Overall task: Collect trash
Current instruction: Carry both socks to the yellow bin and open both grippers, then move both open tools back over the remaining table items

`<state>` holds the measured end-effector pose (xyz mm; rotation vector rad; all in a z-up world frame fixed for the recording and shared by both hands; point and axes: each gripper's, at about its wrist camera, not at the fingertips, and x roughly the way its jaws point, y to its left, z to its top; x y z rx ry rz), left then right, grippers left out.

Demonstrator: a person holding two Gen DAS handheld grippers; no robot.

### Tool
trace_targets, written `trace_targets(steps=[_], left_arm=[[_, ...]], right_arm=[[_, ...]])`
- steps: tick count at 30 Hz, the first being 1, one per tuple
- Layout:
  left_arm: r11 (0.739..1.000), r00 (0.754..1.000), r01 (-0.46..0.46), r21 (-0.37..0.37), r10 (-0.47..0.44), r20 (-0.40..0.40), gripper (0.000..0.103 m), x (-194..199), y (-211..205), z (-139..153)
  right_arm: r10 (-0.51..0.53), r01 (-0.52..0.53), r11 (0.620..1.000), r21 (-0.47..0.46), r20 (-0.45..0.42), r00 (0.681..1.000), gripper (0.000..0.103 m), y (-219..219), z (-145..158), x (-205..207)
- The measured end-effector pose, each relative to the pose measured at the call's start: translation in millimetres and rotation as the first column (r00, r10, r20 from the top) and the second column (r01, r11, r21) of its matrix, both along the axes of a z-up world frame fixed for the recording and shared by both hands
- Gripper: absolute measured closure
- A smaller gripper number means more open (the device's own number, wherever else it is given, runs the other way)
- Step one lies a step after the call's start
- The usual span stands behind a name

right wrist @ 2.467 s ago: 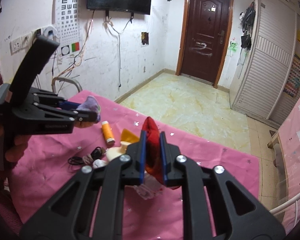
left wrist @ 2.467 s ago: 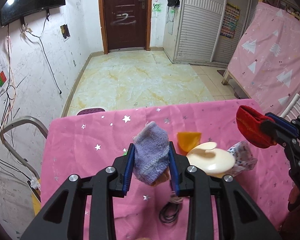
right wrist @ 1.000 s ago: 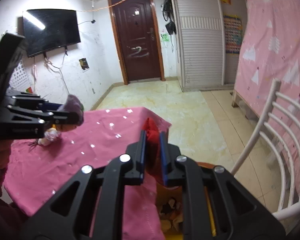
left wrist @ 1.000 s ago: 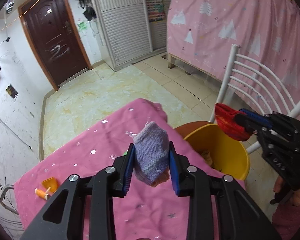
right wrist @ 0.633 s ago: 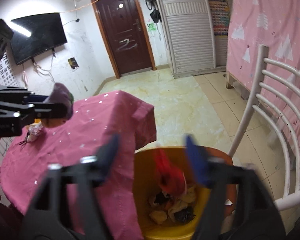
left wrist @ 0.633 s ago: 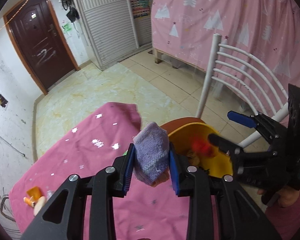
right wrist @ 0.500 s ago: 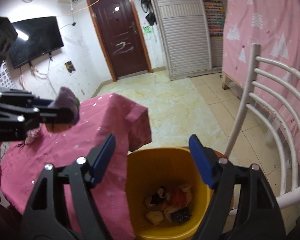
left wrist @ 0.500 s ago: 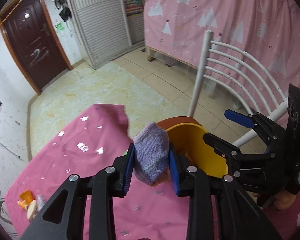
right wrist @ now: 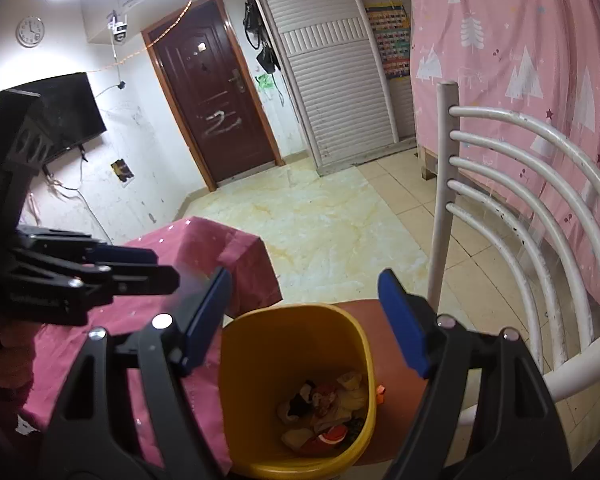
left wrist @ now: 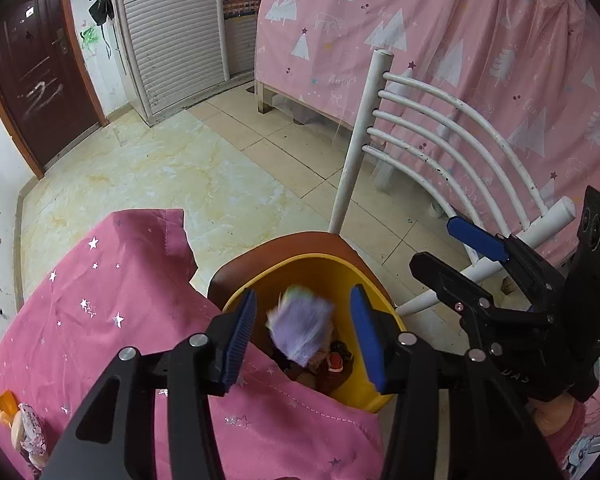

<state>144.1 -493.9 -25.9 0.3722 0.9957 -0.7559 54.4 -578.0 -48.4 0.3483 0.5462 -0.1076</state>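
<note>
Two grippers released over the yellow bin point(right wrist: 296, 392): left gripper point(left wrist: 304, 340) jaws have just been opening, purple knit sock point(left wrist: 300, 330) blurred between them, touching neither pad (falling, I judge); right gripper point(right wrist: 304, 316) wide, nothing in it. Risk: sock sits near the bin's 9 o'clock rim by the pink tablecloth point(left wrist: 112, 304) and could snag there. Bin holds crumpled scraps, something red.
</note>
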Motion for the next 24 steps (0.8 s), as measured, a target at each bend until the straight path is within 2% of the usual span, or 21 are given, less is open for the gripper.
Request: trace_targets(steps=[10, 24], left_arm=[[0.999, 0.999, -0.044, -0.027, 0.044, 0.009, 0.062, 5, 30, 11], [0.982, 0.986, -0.164, -0.095, 0.166, 0.01, 0.059, 27, 123, 32]], right_arm=[[0.044, -0.044, 0.999, -0.031, 0.0, 0.999, 0.03, 22, 13, 9], [0.187, -0.19, 0.977, -0.097, -0.032, 0.982, 0.025, 105, 32, 46]])
